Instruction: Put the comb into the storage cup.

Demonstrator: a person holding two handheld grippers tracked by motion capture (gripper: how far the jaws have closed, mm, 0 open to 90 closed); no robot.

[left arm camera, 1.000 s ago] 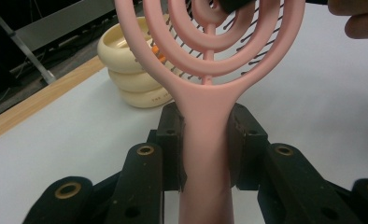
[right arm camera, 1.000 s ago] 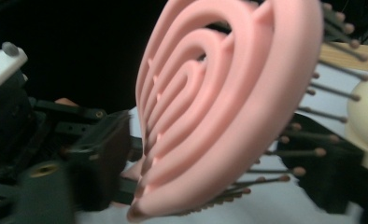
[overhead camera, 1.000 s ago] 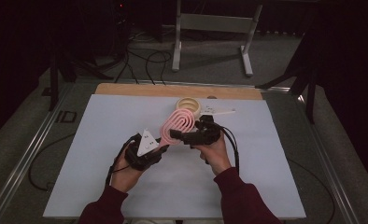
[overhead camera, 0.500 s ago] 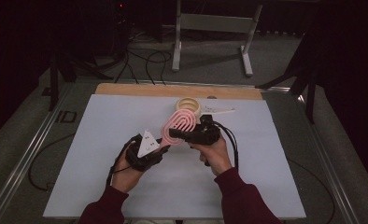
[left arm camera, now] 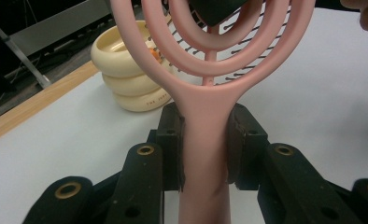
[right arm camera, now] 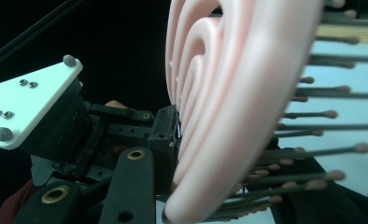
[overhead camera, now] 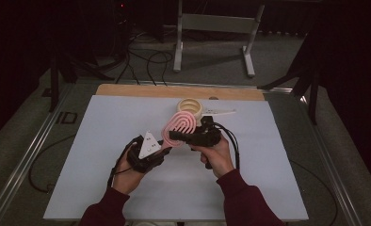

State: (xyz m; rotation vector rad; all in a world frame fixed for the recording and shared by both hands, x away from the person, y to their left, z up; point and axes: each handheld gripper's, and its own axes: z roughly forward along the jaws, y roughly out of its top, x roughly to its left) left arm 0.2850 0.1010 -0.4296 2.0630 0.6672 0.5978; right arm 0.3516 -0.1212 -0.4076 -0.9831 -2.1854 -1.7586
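Note:
A pink hairbrush (overhead camera: 180, 126) with a looped open head and dark bristles is held above the white table between both grippers. My left gripper (overhead camera: 165, 148) is shut on its handle; in the left gripper view both pads (left arm camera: 173, 140) press the handle (left arm camera: 205, 154) from either side. My right gripper (overhead camera: 176, 135) reaches in from the right across the brush head. Its jaws have just been closing, and in the right gripper view one pad (right arm camera: 166, 135) lies against the back of the head (right arm camera: 238, 70) while the bristles point toward the other jaw.
A stack of cream rings (overhead camera: 189, 107) stands on the table behind the brush, also in the left gripper view as cream rings (left arm camera: 126, 70). A flat white piece (overhead camera: 220, 112) lies to its right. A wooden strip (overhead camera: 174, 91) edges the far side, with a metal stand (overhead camera: 212, 28) beyond.
The right gripper's jaws have drawn in around the brush head. Both hands and the brush stay in the same place.

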